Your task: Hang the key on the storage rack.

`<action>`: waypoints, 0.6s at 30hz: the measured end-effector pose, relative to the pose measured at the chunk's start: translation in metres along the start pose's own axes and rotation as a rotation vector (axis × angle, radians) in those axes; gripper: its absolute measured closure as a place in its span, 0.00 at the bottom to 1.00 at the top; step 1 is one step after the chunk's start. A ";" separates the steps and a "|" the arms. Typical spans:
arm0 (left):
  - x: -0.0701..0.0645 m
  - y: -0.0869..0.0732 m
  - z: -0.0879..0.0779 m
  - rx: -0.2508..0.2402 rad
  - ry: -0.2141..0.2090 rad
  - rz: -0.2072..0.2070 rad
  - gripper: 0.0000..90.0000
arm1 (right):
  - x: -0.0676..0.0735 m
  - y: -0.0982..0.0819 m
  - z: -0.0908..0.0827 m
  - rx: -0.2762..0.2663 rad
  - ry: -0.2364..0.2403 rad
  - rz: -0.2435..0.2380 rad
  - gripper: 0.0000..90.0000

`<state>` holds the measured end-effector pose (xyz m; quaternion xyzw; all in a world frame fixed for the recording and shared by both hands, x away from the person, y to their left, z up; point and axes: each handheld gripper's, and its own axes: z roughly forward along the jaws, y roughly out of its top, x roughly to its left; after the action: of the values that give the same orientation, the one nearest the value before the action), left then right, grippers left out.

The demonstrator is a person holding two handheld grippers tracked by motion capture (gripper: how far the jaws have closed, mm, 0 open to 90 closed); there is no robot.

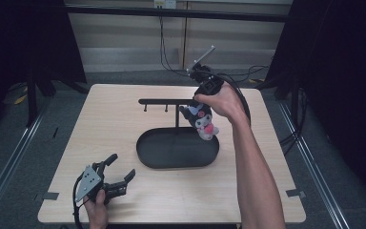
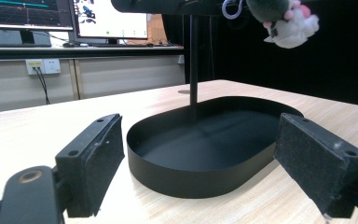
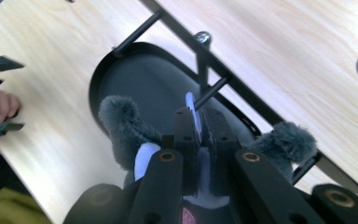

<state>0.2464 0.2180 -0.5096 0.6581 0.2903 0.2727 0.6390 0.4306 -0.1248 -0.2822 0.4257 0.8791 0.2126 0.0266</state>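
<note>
Dark curtains and a pale wall back a light wooden worktop [image 1: 124, 119]. At its middle stands a black hanging stand [image 1: 176, 107], its crossbar and pegs above an oval black tray [image 1: 145, 155]. The right gripper [image 3: 198, 123] has its jaws pinched shut on the small loop of a grey plush toy [image 1: 201, 119], which dangles below it beside the crossbar's end, probably to slip that loop over a peg [image 3: 209, 91] just ahead of the jaws. The left gripper [image 2: 200, 154] rests low on the worktop with jaws spread wide and empty, the tray straight ahead. Monitors [image 2: 65, 18] sit on a far desk. Post and crossbar crowd the approach.
</note>
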 end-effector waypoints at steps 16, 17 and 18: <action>0.001 0.000 0.000 0.003 -0.004 0.005 0.17 | -0.010 -0.004 0.013 0.013 -0.022 0.029 0.94; 0.001 0.000 0.000 0.009 -0.011 0.007 0.17 | -0.010 -0.004 0.014 0.011 -0.023 0.027 0.94; 0.001 0.000 0.000 0.008 -0.011 0.005 0.17 | -0.010 -0.004 0.016 0.019 -0.026 0.031 0.94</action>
<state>0.2471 0.2189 -0.5093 0.6628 0.2861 0.2697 0.6372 0.4376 -0.1285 -0.2993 0.4423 0.8740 0.1991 0.0307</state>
